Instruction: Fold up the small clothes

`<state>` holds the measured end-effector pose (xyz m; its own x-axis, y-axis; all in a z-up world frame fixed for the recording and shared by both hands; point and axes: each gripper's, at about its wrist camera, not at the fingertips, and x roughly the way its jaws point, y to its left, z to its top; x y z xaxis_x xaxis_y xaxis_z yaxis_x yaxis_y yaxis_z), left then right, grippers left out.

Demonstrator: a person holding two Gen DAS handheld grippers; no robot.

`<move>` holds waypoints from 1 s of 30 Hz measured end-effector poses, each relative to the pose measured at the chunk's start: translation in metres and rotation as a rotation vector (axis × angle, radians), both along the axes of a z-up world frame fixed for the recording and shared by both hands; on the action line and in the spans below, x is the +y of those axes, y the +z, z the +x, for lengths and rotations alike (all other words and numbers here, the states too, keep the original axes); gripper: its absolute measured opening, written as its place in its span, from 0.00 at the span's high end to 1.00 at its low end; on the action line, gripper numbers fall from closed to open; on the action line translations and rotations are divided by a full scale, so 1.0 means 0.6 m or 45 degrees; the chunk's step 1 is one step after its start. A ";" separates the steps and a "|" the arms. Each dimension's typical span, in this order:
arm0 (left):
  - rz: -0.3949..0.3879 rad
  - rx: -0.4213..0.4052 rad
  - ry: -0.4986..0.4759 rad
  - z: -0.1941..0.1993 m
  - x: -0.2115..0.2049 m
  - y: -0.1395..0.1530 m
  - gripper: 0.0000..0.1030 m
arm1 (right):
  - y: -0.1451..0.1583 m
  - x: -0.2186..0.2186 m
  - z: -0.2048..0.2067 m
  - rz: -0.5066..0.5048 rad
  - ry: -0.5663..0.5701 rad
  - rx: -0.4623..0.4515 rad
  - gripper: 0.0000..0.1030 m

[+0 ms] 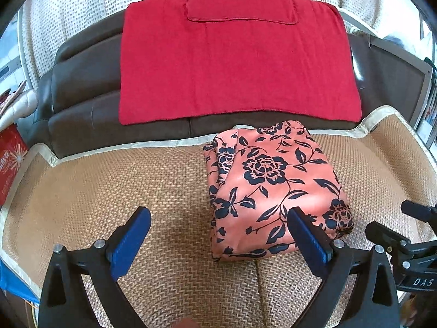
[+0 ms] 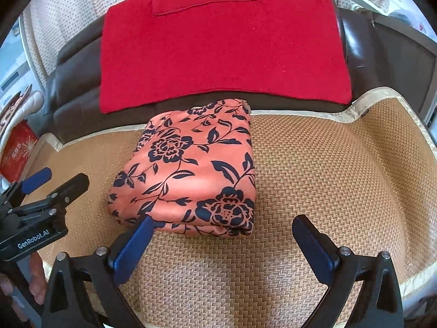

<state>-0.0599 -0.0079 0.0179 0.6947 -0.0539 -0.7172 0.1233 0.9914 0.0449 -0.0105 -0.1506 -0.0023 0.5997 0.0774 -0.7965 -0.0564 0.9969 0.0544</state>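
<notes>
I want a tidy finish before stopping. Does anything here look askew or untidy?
Mostly tidy. The floral garment lies folded flat on the woven mat, but inner layers peek out along its left edge. Both grippers are open and clear of it.

Home living room, by the look of it. A dark brown leather sofa (image 1: 82, 104) is seen, its seat covered by a woven straw mat (image 1: 136, 186) with cream trim. A red towel (image 1: 232, 63) is draped over the backrest. Dotted curtains (image 1: 82, 2) are hung behind. A red printed box (image 1: 9, 161) is kept beside the sofa.
</notes>
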 end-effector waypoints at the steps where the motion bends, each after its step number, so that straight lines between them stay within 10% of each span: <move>1: 0.000 -0.005 0.000 0.000 -0.001 0.001 0.03 | 0.000 0.001 0.000 0.003 0.003 0.006 0.00; 30: -0.019 0.000 0.031 0.015 -0.006 -0.006 0.03 | 0.002 0.012 0.014 -0.039 0.004 0.030 0.00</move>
<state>-0.0507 -0.0113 0.0143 0.6959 -0.0479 -0.7165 0.0992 0.9946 0.0299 -0.0021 -0.1434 -0.0014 0.5805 0.0545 -0.8124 -0.0589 0.9980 0.0249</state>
